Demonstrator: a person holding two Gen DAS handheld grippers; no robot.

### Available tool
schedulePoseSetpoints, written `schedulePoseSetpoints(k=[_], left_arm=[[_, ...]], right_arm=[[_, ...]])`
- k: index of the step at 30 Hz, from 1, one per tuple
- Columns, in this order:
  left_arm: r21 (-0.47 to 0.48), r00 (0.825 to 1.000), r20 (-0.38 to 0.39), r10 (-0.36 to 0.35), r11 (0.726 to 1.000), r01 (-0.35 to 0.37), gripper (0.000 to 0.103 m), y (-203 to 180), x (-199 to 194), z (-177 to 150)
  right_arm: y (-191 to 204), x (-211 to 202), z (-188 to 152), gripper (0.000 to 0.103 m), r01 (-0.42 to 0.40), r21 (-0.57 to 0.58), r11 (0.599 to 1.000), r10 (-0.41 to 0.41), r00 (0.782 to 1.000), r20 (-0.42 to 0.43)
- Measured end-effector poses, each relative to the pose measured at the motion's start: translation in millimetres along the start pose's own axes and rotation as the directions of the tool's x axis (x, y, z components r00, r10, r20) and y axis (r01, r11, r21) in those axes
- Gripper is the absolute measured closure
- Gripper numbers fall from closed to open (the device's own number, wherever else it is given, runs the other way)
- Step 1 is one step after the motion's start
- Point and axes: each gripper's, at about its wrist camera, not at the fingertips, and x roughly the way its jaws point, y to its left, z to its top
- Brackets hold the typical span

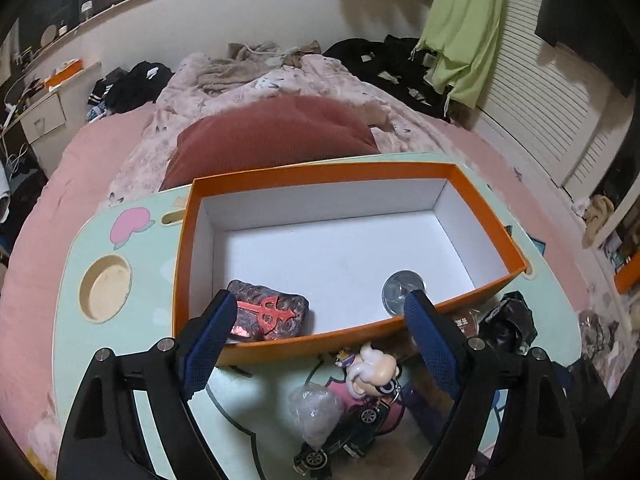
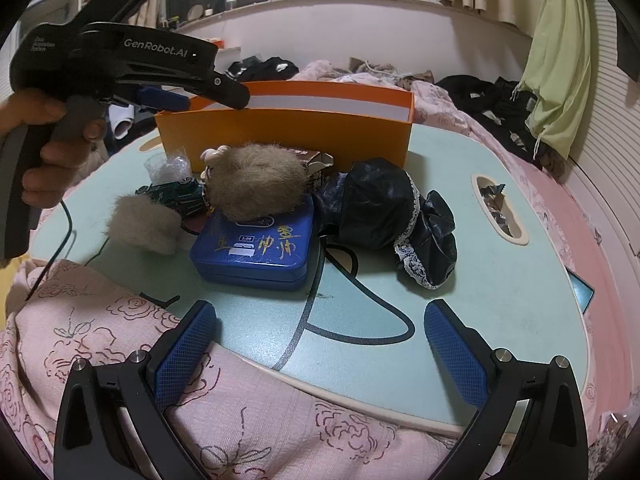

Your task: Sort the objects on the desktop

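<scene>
We note the orange box (image 1: pixel 348 248) on the pale green lap desk (image 1: pixel 76 320), directly ahead of the left gripper (image 1: pixel 320 312), whose fingers are spread wide with nothing between the pads. Inside, a dark block with a red mark (image 1: pixel 268 314) lies against the near wall by the left finger; a clear round lid (image 1: pixel 402 290) sits at the near wall by the right finger. The rest of the white floor beyond the fingertips is bare. Below the fingers, outside the near wall, we see a white-haired figurine (image 1: pixel 370 370), a toy car (image 1: pixel 340 436) and a crumpled clear wrap (image 1: pixel 316 412).

Right gripper (image 2: pixel 320 320): fingers wide apart, empty, low over the desk's near edge. Ahead of its left finger, a blue tin (image 2: pixel 256 248) carries a fur ball (image 2: pixel 256 184); a second fur tuft (image 2: pixel 142 224) is further left. Ahead of the right finger lies black lace-trimmed fabric (image 2: pixel 384 208); bare desk lies between it and the fingertips. The left hand (image 2: pixel 44 148) grips its tool level, tips over the box's left rim.
</scene>
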Motion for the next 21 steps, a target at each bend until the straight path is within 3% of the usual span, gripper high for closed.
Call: schedulePoseSetpoints(k=[13,16,18,21], left_arm=[[0.021,1.0,-0.031,-0.003,1.0,0.004,0.018,-2.0,-1.1,5.9],[-0.002,0.995,-0.093,-0.019,1.0,0.019,0.018,3.9,-1.2,22.3],[-0.019,0.982,-0.178,-0.062,0.998,0.06,0.018,9.9,0.2,40.8],[-0.013,0.959,-0.276,-0.058,0.998,0.057,0.018,14.6,5.4,60.7]], right_arm=[[-0.3,0.4,-0.5,0.0,0.007,0.007,1.0,-0.007,1.0,0.0],[-0.4,0.5,-0.6,0.0,0.009,0.008,1.0,-0.009,1.0,0.0],[-0.4,0.6,-0.7,0.0,0.011,0.009,1.0,-0.011,1.0,0.0],[-0.6,0.7,-0.8,0.0,0.012,0.011,1.0,-0.012,1.0,0.0]])
